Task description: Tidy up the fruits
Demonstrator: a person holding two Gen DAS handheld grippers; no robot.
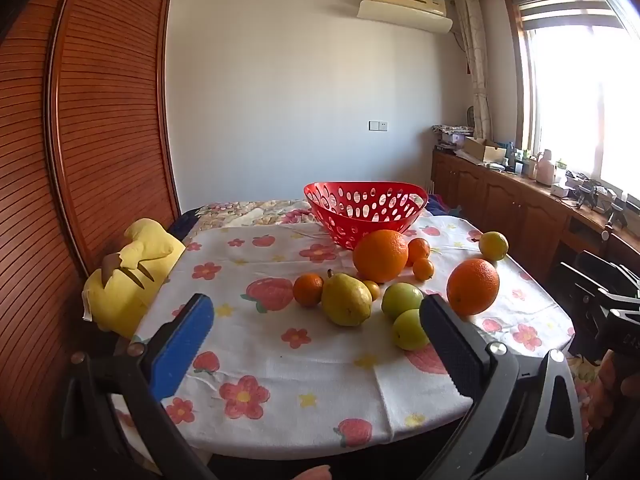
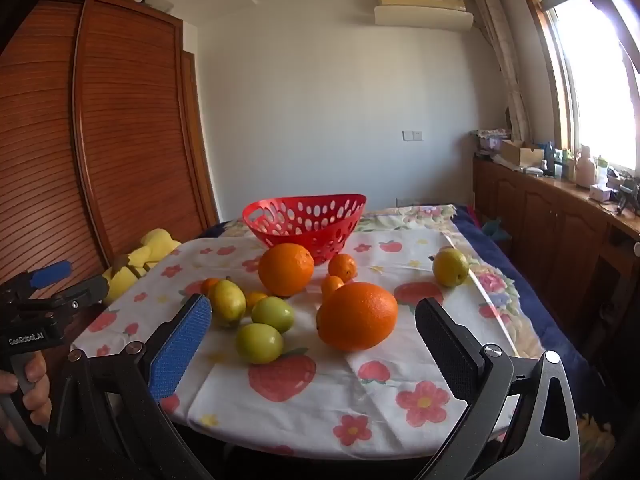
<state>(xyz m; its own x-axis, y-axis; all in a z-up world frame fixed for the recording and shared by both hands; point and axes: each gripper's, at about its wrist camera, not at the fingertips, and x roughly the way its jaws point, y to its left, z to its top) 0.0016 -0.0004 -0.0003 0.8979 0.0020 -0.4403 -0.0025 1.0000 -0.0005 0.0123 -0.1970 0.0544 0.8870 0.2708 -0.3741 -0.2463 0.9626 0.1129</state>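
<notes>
Tabletop [image 1: 280, 368] under flowered cloth carries all fruit. Red basket [image 1: 362, 210] stands empty at far edge. Two large oranges [image 2: 357, 316], one pear [image 1: 346, 300], two green fruits [image 2: 259, 343] and small mandarins [image 1: 308, 289] lie loose before it. Left tongs [image 1: 316, 328] and right tongs [image 2: 314, 334] gape fully, gripping nothing.

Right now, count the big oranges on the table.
2. One orange sits just in front of the red basket; the other orange lies nearer, right of the green fruits. None seems hidden.
</notes>
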